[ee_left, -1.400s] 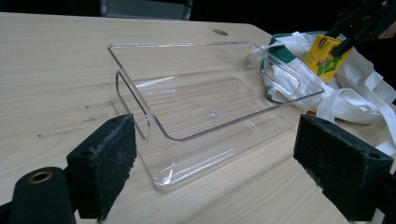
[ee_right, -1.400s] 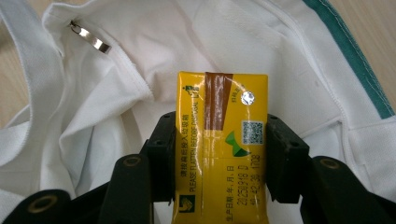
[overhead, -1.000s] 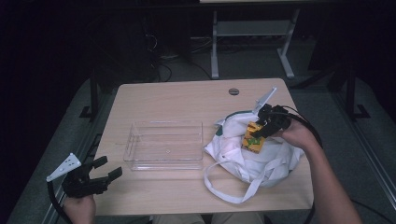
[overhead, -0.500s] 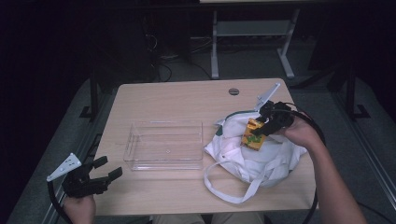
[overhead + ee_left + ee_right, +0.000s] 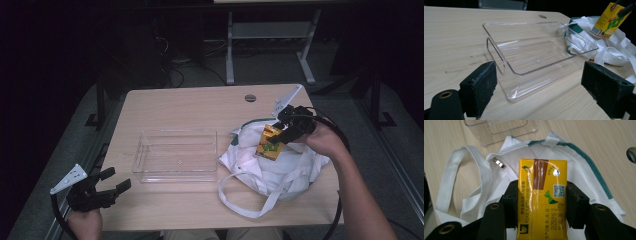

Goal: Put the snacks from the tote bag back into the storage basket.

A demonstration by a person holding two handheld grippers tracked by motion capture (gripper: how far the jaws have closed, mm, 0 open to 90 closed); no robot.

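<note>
A yellow drink carton (image 5: 270, 142) hangs above a white cloth bag (image 5: 272, 167) at the table's right side, and my right gripper (image 5: 283, 134) is shut on it. In the right gripper view the carton (image 5: 542, 195) is squeezed between both black pads, with the bag (image 5: 499, 180) below. The carton (image 5: 609, 19) also shows at the far right of the left gripper view. A clear plastic tray (image 5: 176, 155) lies empty at the table's middle. My left gripper (image 5: 114, 186) is open at the near left corner, its pads (image 5: 480, 87) wide apart facing the tray (image 5: 534, 57).
The wooden table (image 5: 200, 107) has a round cable hole (image 5: 250, 98) near its far edge. The bag's long handles (image 5: 240, 195) loop toward the front edge. A metal table frame (image 5: 270, 35) stands on the dark floor beyond.
The right gripper has lifted the carton slightly and shifted it a little away from the bag's opening. The left gripper has stayed in place, open.
</note>
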